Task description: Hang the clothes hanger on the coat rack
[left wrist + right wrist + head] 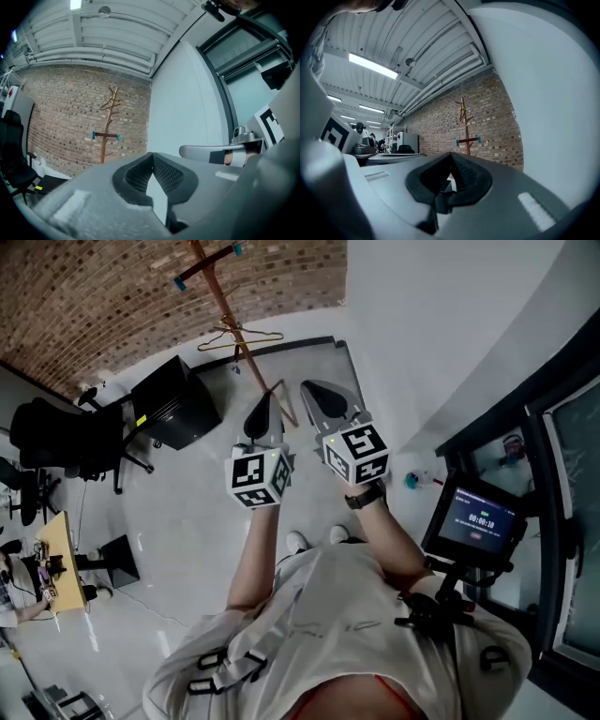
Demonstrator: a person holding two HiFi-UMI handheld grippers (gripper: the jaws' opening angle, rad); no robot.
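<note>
The wooden coat rack [221, 298] stands by the brick wall, with a cross bar tipped in teal [208, 261]. A thin light hanger [239, 337] lies across its pole; I cannot tell which peg holds it. I also see the coat rack [108, 123] far ahead in the left gripper view, and again the coat rack [465, 125] in the right gripper view. My left gripper [263, 401] and right gripper [314, 390] are held side by side, pointing at the rack. Both are shut with nothing between the jaws, as the left gripper [152, 157] and right gripper [451, 155] show close up.
A black cabinet [174, 403] and black office chairs [66, 439] stand left of the rack. A desk [60, 561] is at the far left. A screen with a timer [478, 521] and glass partitions are at my right. A white wall [441, 324] runs right of the rack.
</note>
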